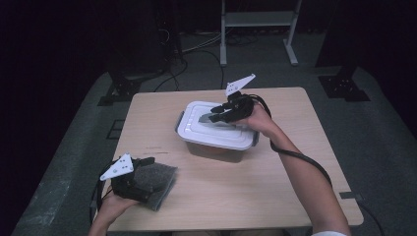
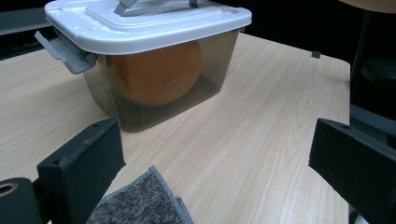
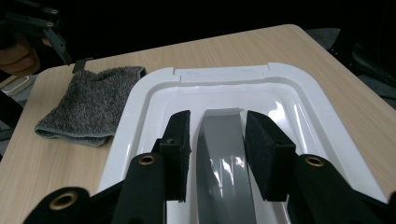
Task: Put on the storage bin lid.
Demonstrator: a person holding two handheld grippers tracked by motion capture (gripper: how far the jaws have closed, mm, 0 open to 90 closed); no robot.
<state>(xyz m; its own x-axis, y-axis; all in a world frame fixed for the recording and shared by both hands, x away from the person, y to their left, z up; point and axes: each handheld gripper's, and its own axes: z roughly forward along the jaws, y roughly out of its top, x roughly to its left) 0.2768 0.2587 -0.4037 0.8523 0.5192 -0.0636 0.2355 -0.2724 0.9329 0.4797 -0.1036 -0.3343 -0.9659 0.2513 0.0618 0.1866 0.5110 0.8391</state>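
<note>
Black jaws of my right gripper [image 3: 218,156] rise closest to the lens, spread to either side of the grey handle [image 3: 220,154] that lies along the middle of the white lid [image 3: 289,93]. They straddle it without pressing, so this gripper is released, not yet grasping. From above, the lidded plastic box [image 1: 216,129] sits near the middle of the wooden table [image 1: 295,196], with my right hand over its top. Through its smoky wall I see a round orange object [image 2: 159,72] inside, and a grey side latch [image 2: 60,49] sticks out from under the lid's rim.

My left gripper [image 1: 129,178] rests at the table's near left corner, over a folded grey towel [image 1: 157,184], well apart from the box. Its jaws stand wide open with nothing between them.

I judge the step to be taking hold of the lid's handle. Next I should close the right jaws squarely on the handle; whether the latches are undone I cannot tell.
</note>
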